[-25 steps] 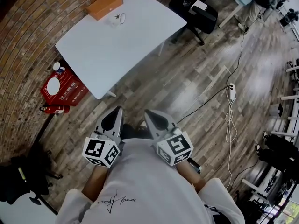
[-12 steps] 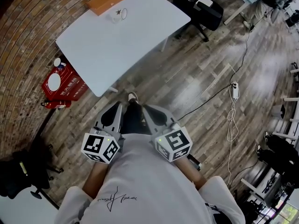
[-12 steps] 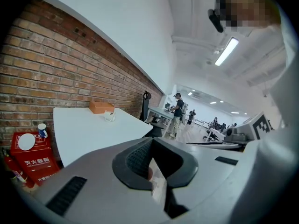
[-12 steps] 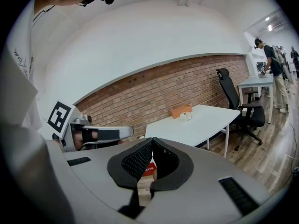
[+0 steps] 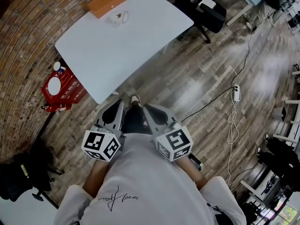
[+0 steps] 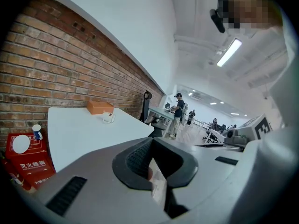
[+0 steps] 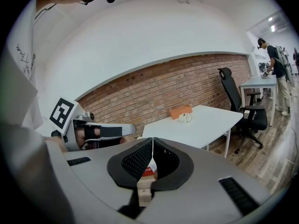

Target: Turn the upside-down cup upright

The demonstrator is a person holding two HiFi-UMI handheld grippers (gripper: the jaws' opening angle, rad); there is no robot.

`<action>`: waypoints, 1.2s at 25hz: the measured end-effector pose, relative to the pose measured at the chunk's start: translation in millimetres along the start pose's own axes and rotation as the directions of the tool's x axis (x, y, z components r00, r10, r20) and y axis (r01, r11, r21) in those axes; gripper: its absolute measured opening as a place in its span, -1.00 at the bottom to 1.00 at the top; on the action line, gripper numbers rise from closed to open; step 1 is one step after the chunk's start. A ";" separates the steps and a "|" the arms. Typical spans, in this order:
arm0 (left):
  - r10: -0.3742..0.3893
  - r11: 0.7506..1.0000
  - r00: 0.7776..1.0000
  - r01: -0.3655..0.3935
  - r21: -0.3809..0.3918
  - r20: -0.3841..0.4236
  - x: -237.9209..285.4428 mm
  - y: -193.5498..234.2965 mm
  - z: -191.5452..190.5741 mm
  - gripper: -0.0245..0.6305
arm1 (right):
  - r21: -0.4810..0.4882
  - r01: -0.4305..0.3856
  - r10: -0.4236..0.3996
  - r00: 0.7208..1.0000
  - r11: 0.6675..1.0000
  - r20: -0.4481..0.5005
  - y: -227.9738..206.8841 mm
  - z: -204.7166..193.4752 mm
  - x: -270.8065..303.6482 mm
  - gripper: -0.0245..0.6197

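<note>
Both grippers are held low against the person's body, at lower centre of the head view, well apart from the tabletop [image 5: 126,46] in the upper left of the frame. The left gripper [image 5: 117,108] has its fingers [image 6: 140,158] closed tip to tip, with nothing between them. The right gripper [image 5: 146,108] likewise has its fingers [image 7: 136,161] pressed together and empty. Between the two grippers a shoe [image 5: 135,99] shows on the wooden floor [image 5: 197,78]. The cup [image 5: 119,18], white with a handle and a dark mark on its side, stands near the far edge of the tabletop, just beside an orange box [image 5: 105,2]. At this size it cannot be told which way up it stands. The left gripper view shows it small at left of centre, the right gripper view at right of centre. A red box [image 5: 63,88] with a white disc on top lies on the floor by the brick wall [image 5: 28,41], at the left of the frame below the table's corner. A black office chair [image 5: 206,11] sits at the top of the frame. A power strip [image 5: 236,90] with its cable lies on the floor at right.
</note>
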State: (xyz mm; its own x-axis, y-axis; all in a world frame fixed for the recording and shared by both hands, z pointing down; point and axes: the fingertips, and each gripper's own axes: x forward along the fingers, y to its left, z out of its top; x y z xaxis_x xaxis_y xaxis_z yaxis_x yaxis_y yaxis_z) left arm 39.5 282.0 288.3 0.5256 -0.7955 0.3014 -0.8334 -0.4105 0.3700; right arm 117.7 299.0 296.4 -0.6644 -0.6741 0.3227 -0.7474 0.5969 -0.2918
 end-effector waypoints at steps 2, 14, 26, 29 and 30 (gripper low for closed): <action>-0.007 1.000 1.000 0.007 0.000 -0.003 8.9 4.7 5.2 -0.90 | 0.000 0.003 -0.003 1.000 1.000 -0.002 -5.5 4.6 8.3 -0.86; -0.045 0.999 0.999 0.045 -0.025 -0.005 61.9 43.1 44.8 -0.90 | -0.021 0.038 -0.039 0.998 0.999 -0.040 -40.6 30.8 66.3 -0.86; -0.067 0.997 0.998 0.067 0.031 0.013 92.2 86.6 78.4 -0.90 | -0.020 0.125 -0.126 0.992 0.992 -0.034 -66.3 64.8 118.8 -0.86; -0.074 0.997 0.997 0.074 0.027 0.021 99.5 99.5 85.6 -0.90 | -0.023 0.123 -0.123 0.992 0.992 -0.029 -65.9 71.9 133.5 -0.86; -0.079 0.997 0.997 0.079 0.025 0.024 99.8 101.7 86.6 -0.90 | -0.023 0.122 -0.123 0.992 0.992 -0.030 -65.2 72.3 136.4 -0.86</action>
State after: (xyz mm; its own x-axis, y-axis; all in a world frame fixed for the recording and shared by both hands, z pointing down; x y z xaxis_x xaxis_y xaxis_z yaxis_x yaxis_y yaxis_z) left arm -7.6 122.3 279.9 0.5858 -0.7708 0.2504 -0.7936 -0.4827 0.3705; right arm 76.0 136.7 294.4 -0.5671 -0.7290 0.3833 -0.8230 0.5199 -0.2289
